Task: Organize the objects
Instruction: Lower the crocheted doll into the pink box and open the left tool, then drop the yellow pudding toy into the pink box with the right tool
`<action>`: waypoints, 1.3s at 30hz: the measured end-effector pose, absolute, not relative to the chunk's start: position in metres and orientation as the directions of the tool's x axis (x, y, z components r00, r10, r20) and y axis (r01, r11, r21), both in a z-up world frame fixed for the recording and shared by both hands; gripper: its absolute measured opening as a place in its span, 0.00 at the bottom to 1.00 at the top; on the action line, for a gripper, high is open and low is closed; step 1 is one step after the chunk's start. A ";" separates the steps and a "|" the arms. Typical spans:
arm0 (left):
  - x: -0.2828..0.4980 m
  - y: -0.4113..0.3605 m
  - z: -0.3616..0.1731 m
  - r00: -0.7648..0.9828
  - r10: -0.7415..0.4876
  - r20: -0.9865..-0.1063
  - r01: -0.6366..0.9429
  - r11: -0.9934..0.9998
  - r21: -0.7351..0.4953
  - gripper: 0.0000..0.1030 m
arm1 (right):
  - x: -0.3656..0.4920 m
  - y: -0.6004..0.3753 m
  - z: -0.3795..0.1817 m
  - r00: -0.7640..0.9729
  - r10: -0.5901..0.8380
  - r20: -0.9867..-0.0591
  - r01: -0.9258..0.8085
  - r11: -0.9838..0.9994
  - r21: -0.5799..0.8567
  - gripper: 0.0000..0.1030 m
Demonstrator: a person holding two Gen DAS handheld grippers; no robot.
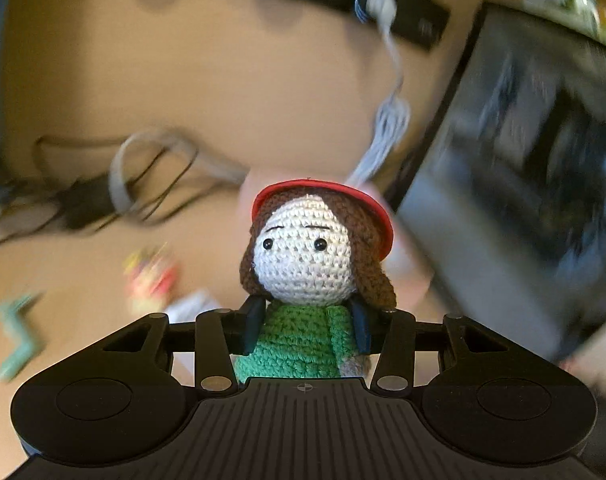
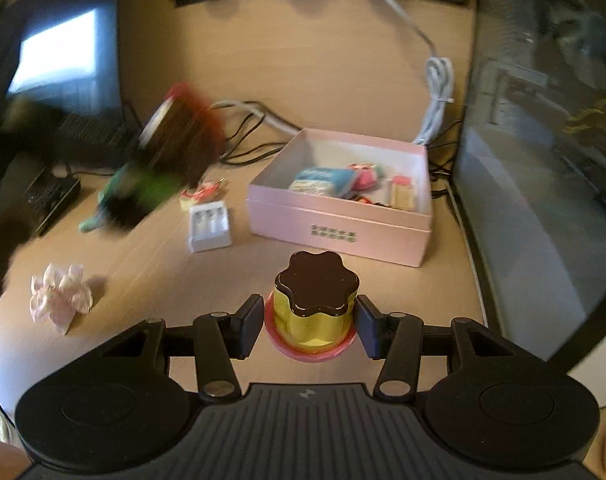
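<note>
My left gripper [image 1: 307,330] is clamped on the crocheted doll [image 1: 309,276], its pads pressed against either side of the green body just below the head. The doll faces my camera: cream face, brown hair, red hat. Behind it everything is smeared by blur (I can barely sort it out). I make out the tan desk [image 1: 207,80], a bundled white cable [image 1: 387,128], black cords [image 1: 103,196], and a dark screen [image 1: 535,168] at right.

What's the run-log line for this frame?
left gripper: shut on doll, lifted | right gripper: open around gold jar on desk | pink box: open, partly filled
</note>
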State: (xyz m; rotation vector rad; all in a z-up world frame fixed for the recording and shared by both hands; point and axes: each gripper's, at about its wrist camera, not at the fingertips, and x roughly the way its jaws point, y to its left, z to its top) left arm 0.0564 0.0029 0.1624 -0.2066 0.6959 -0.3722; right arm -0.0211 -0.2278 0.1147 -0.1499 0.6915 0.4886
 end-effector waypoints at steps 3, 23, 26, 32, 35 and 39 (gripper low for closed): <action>0.110 -0.021 0.172 0.694 -0.482 -0.535 0.255 0.860 -0.443 0.49 | -0.018 -0.237 0.114 0.667 0.383 -0.639 -0.461 0.886 0.050 0.48; 0.140 -0.111 0.132 0.747 -0.354 -0.562 0.191 0.925 -0.329 0.49 | -0.007 -0.270 0.092 0.645 0.386 -0.660 -0.486 0.873 0.036 0.48; 0.108 -0.082 0.147 0.768 -0.369 -0.523 0.209 0.917 -0.341 0.49 | -0.001 -0.267 0.094 0.644 0.396 -0.654 -0.488 0.872 0.046 0.48; 0.053 -0.013 0.140 0.743 -0.269 -0.613 0.128 0.956 -0.265 0.49 | 0.028 -0.244 0.112 0.666 0.411 -0.622 -0.484 0.873 0.058 0.48; 0.023 0.022 0.120 0.693 -0.245 -0.678 0.062 0.957 -0.283 0.49 | 0.057 -0.216 0.138 0.719 0.435 -0.543 -0.485 0.873 0.057 0.48; -0.018 0.050 0.104 0.664 -0.224 -0.714 0.053 0.966 -0.254 0.49 | 0.118 -0.176 0.168 0.774 0.462 -0.433 -0.472 0.877 0.091 0.48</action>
